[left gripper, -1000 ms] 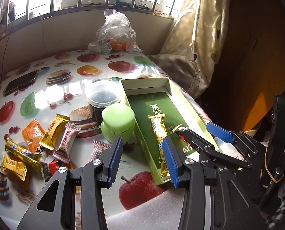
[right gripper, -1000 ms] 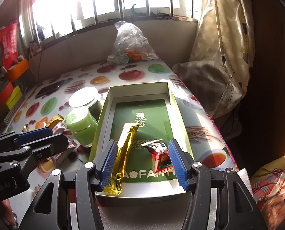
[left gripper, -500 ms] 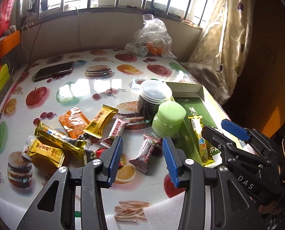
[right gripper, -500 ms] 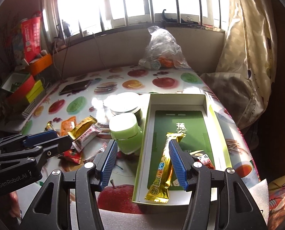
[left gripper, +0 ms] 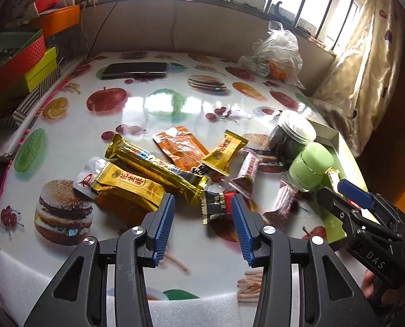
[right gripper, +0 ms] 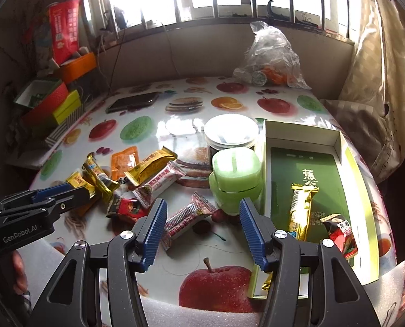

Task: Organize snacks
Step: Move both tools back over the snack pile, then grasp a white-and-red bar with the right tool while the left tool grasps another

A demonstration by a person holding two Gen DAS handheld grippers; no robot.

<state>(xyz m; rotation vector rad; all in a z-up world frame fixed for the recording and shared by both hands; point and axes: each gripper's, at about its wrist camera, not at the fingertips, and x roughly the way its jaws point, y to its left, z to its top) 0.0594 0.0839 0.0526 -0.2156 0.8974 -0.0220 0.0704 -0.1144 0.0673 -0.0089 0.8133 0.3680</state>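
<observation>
Several wrapped snacks lie in a heap on the fruit-print table. A long gold bar [left gripper: 159, 169] and a small black-and-red packet [left gripper: 216, 204] lie just ahead of my left gripper [left gripper: 202, 212], which is open and empty above them. My right gripper [right gripper: 202, 218] is open and empty over a pink-white packet [right gripper: 189, 218]. To its right stands an open green box [right gripper: 311, 190] holding a gold bar [right gripper: 300, 209] and a red packet [right gripper: 341, 231]. The box edge also shows in the left wrist view [left gripper: 336, 141].
A green jar [right gripper: 236, 177] and a dark jar with a clear lid [right gripper: 231, 133] stand between the heap and the box. A phone [left gripper: 135, 70] and a plastic bag [right gripper: 270, 54] lie at the back. Coloured boxes [left gripper: 14, 60] stand at the left edge.
Both grippers have swung left, away from the green box and toward the snack heap. The heap now fills the left wrist view. Both stay open and empty.
</observation>
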